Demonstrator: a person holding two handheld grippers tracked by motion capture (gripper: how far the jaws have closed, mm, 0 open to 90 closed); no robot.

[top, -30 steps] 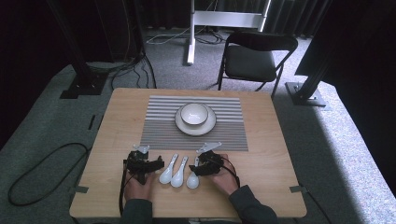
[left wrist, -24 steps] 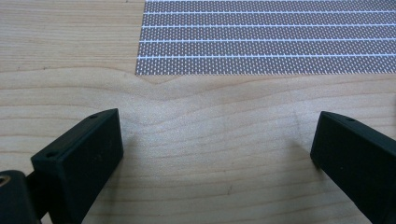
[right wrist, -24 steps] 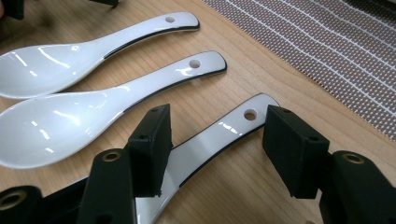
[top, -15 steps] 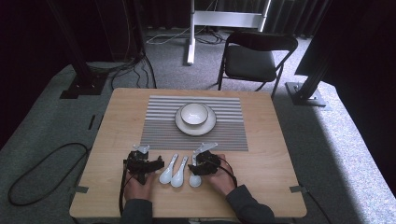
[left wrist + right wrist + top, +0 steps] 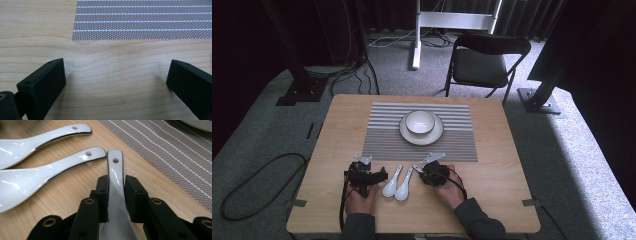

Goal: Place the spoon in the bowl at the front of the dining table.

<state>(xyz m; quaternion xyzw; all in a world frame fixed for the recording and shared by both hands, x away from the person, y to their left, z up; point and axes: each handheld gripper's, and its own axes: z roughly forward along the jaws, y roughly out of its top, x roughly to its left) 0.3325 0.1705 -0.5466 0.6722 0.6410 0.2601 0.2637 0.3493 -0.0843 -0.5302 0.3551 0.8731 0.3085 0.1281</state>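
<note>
Three white ceramic spoons lie on the wooden table (image 5: 492, 165) in front of the striped placemat (image 5: 382, 135). My right gripper (image 5: 116, 180) is shut on the handle of the rightmost spoon (image 5: 115, 167); its jaws have just been closing on it. In the high view that gripper (image 5: 426, 172) is low over the held spoon (image 5: 416, 169), which rests on the wood. The other two spoons (image 5: 391, 186) (image 5: 403, 187) lie side by side just to its left. My left gripper (image 5: 115, 75) is open over bare wood, holding nothing, left of the spoons (image 5: 364, 173).
A white bowl (image 5: 420, 121) sits on a white plate (image 5: 435, 134) in the middle of the placemat (image 5: 142, 20). A black chair (image 5: 484, 62) stands beyond the table's far edge. Cables trail on the floor at the left.
The right gripper has shifted slightly left onto the third spoon. Its bowl, seen beside the hand before, is now covered in the high view. The left gripper has not moved.
</note>
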